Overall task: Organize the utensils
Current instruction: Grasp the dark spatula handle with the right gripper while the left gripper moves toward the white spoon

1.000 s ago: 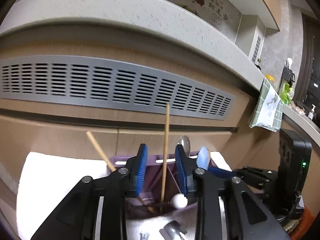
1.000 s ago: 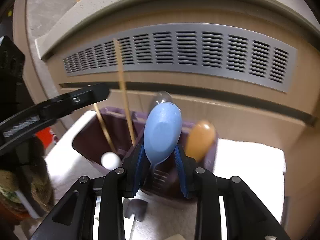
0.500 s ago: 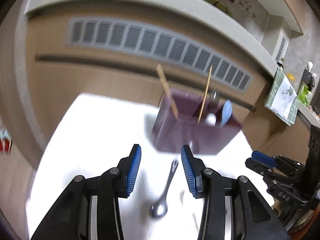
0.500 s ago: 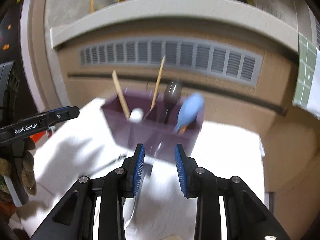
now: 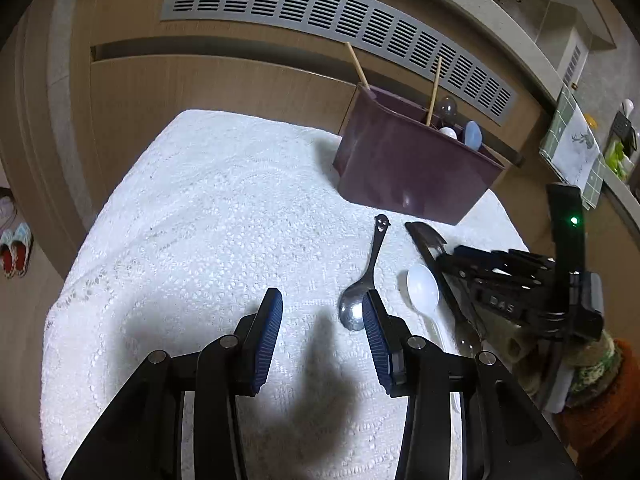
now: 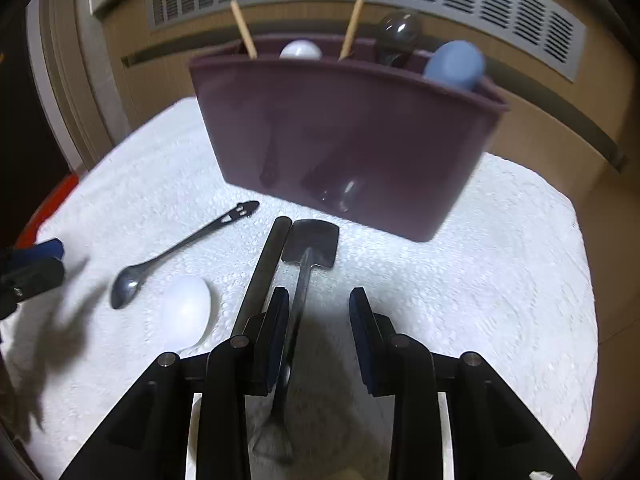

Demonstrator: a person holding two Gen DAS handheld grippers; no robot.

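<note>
While both hand-held grippers gape empty, metal spoon (image 5: 362, 284) lengthwise, handle toward purple caddy (image 5: 404, 172).

I see a white lace tablecloth (image 5: 208, 216) covering the table, lit from above with soft shadows. Behind its far edge stands a brown wooden panel wall (image 5: 224, 80) with a long grey slotted vent grille (image 5: 320, 12). At the right, a green checked towel (image 5: 572, 140) hangs from a speckled stone counter (image 5: 516, 28).
</note>
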